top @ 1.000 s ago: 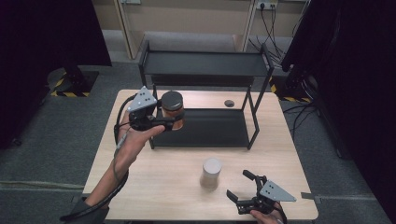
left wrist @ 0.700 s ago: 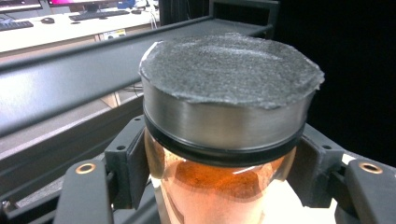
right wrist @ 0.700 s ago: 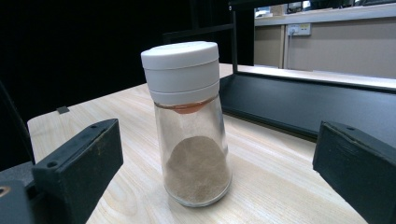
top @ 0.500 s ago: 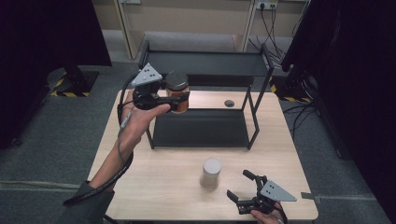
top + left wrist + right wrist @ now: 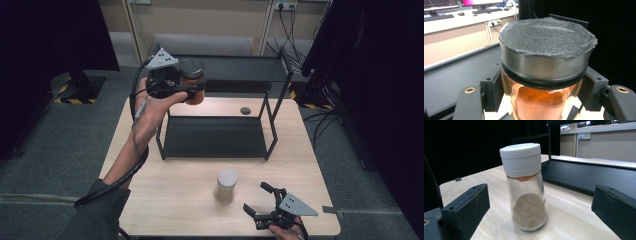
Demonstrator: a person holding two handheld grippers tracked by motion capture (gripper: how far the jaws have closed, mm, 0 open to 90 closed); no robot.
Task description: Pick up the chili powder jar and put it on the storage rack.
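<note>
I am holding the left tool [image 5: 192, 90] clamped on a glass jar [image 5: 192, 82] of orange powder, lifted level with the top tier of the black metal shelf [image 5: 235, 67]. The left gripper view is showing me the jar's brushed metal lid [image 5: 546, 47] topped with rough grey foam. My right tool [image 5: 262, 202] is gaping open low over the pale wood table [image 5: 175, 185]; its view is showing a tapered glass shaker [image 5: 526, 195] with a white cap, standing untouched between the jaws.
</note>
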